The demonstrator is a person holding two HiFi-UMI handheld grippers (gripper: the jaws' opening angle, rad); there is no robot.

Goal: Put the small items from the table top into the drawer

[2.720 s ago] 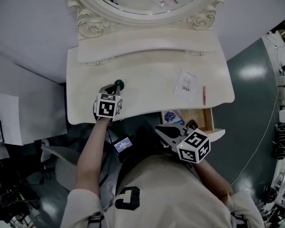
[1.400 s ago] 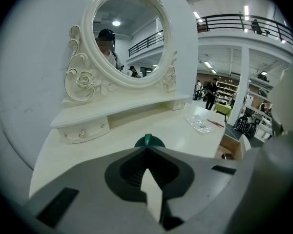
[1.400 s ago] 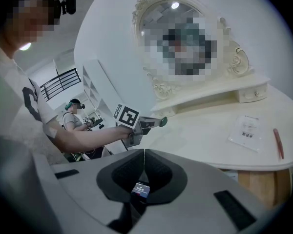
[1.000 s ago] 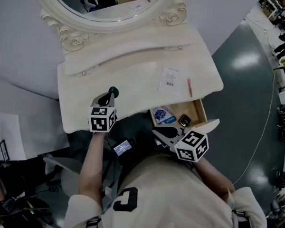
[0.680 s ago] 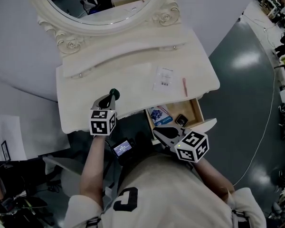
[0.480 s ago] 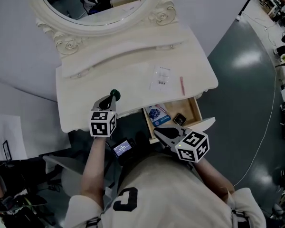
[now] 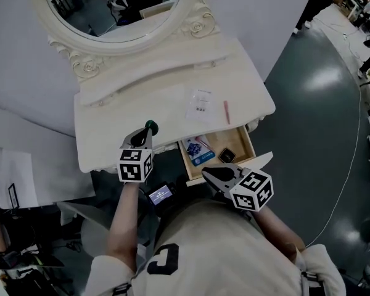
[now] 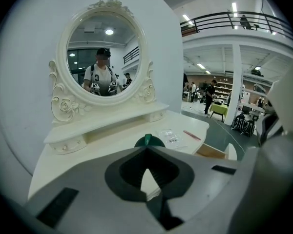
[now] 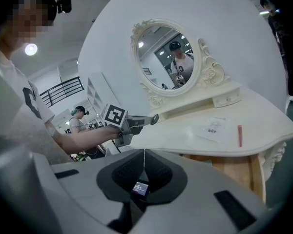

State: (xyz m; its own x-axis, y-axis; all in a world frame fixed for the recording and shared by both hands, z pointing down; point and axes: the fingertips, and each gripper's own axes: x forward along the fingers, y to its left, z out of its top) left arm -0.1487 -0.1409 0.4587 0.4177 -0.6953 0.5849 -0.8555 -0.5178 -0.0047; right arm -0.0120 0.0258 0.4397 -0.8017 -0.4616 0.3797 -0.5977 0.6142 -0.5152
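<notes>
Right tongs (image 7: 205, 172) pinched together, empty, just before the open pale-wood drawer (image 7: 217, 140). Left tongs (image 7: 149, 129) together too, over the glossy cream surface's (image 7: 129, 106) front edge. Farther back, toward the right edge, flat white paper card (image 7: 200, 102) and thin red stick (image 7: 226, 111) lie side by side.

Left tool (image 7: 149, 129) and right tool (image 7: 206, 173), jaws pressed together, held out on forward-reaching arms.

Cream T-shirt (image 7: 222, 251) with dark print, grey left gripper (image 7: 149, 128), right gripper (image 7: 205, 172), black-and-white marker cubes (image 7: 135, 164)
</notes>
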